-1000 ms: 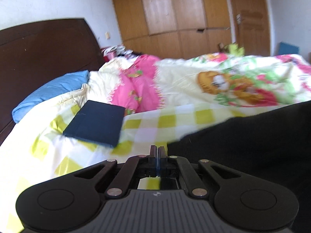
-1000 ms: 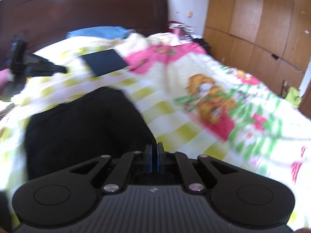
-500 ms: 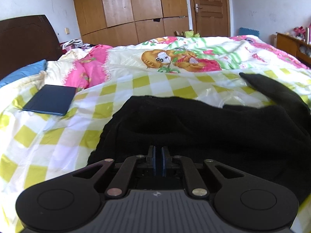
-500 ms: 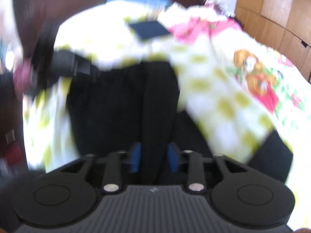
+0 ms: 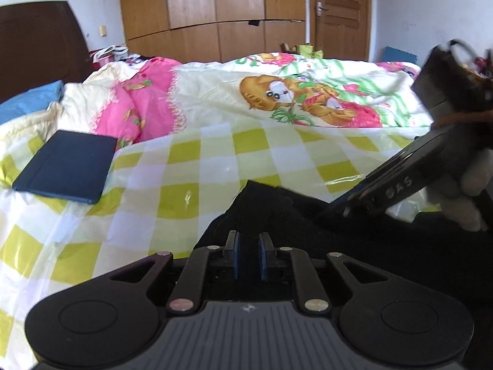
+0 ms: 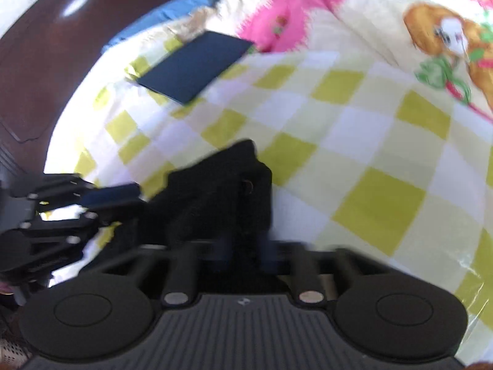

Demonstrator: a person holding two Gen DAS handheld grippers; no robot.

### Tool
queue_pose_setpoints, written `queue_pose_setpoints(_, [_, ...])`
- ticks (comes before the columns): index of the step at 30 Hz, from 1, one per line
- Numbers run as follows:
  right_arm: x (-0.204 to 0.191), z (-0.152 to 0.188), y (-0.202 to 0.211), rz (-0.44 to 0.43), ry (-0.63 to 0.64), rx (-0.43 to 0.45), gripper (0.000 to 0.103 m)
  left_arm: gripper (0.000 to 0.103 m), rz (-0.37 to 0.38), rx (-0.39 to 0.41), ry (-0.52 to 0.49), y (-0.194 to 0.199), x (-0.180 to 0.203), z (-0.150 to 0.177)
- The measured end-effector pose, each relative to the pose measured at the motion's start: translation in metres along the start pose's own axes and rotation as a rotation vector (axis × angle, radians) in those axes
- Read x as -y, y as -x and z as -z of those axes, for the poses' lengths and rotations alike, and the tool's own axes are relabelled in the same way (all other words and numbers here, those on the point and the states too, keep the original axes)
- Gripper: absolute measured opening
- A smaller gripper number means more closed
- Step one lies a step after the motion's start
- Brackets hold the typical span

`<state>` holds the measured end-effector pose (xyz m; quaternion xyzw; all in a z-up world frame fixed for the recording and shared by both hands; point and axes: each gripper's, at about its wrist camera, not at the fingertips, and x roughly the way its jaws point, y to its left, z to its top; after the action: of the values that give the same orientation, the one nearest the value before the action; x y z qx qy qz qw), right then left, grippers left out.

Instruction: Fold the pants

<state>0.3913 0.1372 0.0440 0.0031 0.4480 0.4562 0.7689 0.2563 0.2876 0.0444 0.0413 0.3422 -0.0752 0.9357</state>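
On the left of the yellow-checked sheet [image 5: 185, 166] a dark blue flat case [image 5: 66, 166] lay well apart from the work. The black pants [image 5: 308, 231] sat crumpled on the bed, one corner peaking up, right under my left gripper [image 5: 248, 240]. Its jaws were opening, with dark cloth showing in the gap. To the right, my right gripper [image 6: 245, 243] was clenched on a bunched fold of the pants, though blur hid detail.

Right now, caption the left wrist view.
Left gripper opening over black pants on a checked bedsheet.
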Motion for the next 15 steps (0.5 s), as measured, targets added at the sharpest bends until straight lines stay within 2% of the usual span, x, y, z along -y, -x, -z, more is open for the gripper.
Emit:
queue_pose_setpoints(4, [-0.053, 0.013, 0.029, -0.09, 0.136, 0.07, 0.004, 0.029, -0.032, 0.047, 0.05, 0.035, -0.014, 0.015])
queue_pose_setpoints(7, [-0.118, 0.036, 0.044, -0.127, 0.33, 0.1, 0.004, 0.029, -0.064, 0.094, 0.091, 0.079, -0.026, 0.032])
queue_pose_setpoints(10, [-0.169, 0.076, 0.028, -0.193, 0.413, 0.02, 0.004, 0.036, -0.115, 0.135, 0.136, 0.126, -0.037, 0.056])
queue_pose_setpoints(13, [-0.199, 0.121, 0.003, -0.191, 0.459, -0.083, 0.004, 0.041, -0.151, 0.137, 0.208, 0.159, -0.049, 0.086])
queue_pose_setpoints(15, [-0.207, 0.147, -0.009, -0.142, 0.509, -0.124, 0.004, 0.041, -0.158, 0.111, 0.24, 0.169, -0.052, 0.106])
